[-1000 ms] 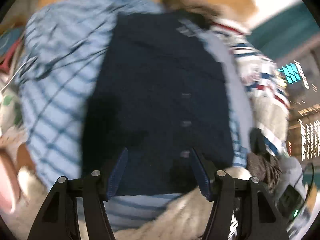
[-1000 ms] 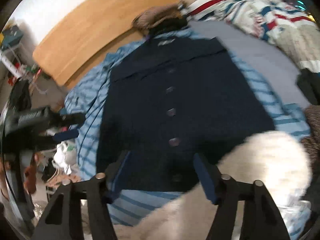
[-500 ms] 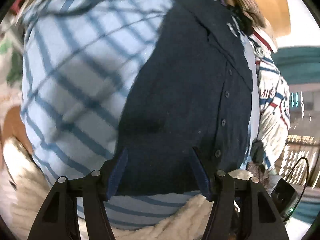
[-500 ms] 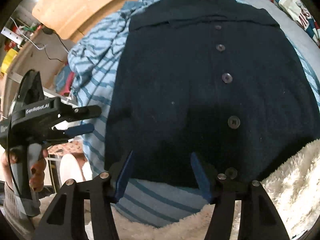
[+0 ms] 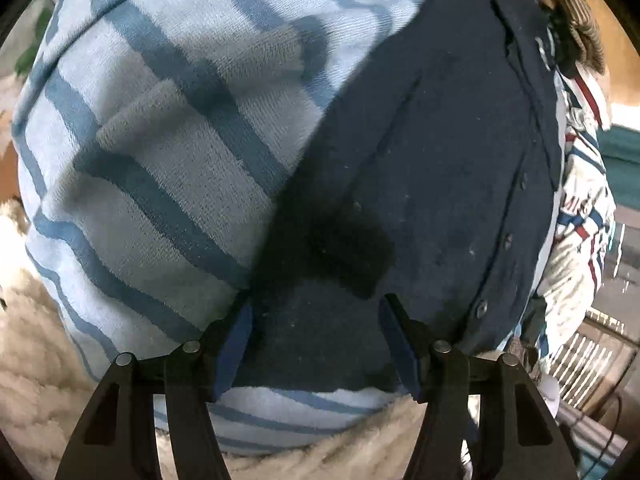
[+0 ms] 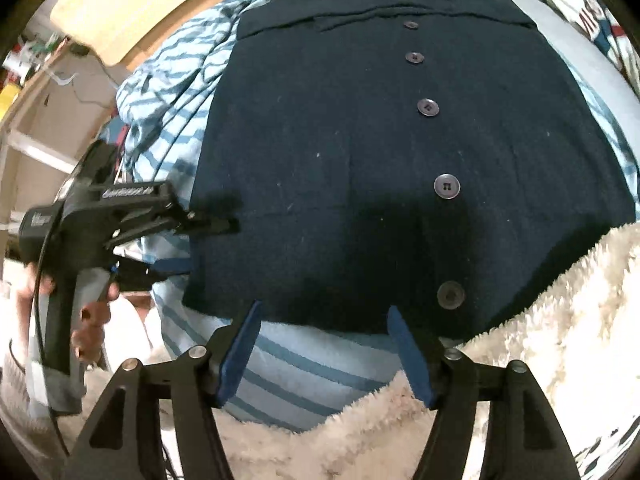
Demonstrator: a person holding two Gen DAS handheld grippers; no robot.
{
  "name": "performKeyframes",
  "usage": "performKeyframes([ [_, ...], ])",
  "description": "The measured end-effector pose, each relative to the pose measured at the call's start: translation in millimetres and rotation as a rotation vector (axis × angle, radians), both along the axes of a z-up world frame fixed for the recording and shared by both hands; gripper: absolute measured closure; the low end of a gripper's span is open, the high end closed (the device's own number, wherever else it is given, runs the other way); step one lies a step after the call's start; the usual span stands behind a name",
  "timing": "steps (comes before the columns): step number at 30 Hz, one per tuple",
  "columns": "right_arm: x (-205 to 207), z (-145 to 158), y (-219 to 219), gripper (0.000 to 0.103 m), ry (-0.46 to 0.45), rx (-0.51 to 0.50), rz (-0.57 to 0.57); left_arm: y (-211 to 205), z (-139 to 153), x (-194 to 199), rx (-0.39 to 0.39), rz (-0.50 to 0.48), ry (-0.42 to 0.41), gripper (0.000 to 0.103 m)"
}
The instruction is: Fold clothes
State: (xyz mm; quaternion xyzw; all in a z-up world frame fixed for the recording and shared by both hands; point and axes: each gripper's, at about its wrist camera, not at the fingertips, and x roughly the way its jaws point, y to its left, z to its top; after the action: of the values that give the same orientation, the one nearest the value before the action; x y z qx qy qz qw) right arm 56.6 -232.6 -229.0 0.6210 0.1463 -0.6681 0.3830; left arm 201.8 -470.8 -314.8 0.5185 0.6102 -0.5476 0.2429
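Observation:
A navy button-up cardigan [image 6: 360, 152] lies flat, front up, on a blue striped blanket [image 5: 160, 152]. In the left wrist view the cardigan [image 5: 432, 184] fills the right half. My left gripper [image 5: 316, 320] is open just above its lower left corner, with hem cloth between the fingers but not pinched. From the right wrist view, the left gripper [image 6: 200, 244] reaches in sideways at the cardigan's left edge, held by a hand [image 6: 92, 316]. My right gripper [image 6: 323, 312] hovers at the bottom hem left of the lowest button [image 6: 451, 295]; its jaws are opening and grip nothing.
A fluffy cream blanket [image 6: 540, 340] lies at the near edge and overlaps the cardigan's right lower corner. A red, white and blue quilt [image 5: 580, 208] is bunched on the right. A wooden headboard [image 6: 132, 12] and cluttered shelves [image 6: 36, 92] stand beyond.
Both grippers have come down close to the cardigan's bottom hem. The left one rolled and moved to the lower left corner. The right jaws stand slightly wider.

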Motion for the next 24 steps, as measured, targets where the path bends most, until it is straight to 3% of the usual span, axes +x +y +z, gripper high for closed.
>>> performKeyframes([
  [4,16,-3,1,0.028,-0.004,0.027,0.050,-2,0,-4,0.022,0.013,-0.043,0.038],
  [11,37,0,4,0.028,-0.006,0.036,0.103,17,10,-36,-0.103,-0.214,-0.159,0.038],
  [16,31,10,17,0.026,0.000,0.025,0.071,33,13,-43,-0.167,-0.304,-0.203,0.038],
  [18,28,17,25,0.024,0.014,0.013,0.047,36,14,-41,-0.163,-0.297,-0.207,0.038],
  [24,28,29,42,0.024,0.026,-0.027,0.011,43,8,-26,-0.055,-0.255,-0.210,0.038],
])
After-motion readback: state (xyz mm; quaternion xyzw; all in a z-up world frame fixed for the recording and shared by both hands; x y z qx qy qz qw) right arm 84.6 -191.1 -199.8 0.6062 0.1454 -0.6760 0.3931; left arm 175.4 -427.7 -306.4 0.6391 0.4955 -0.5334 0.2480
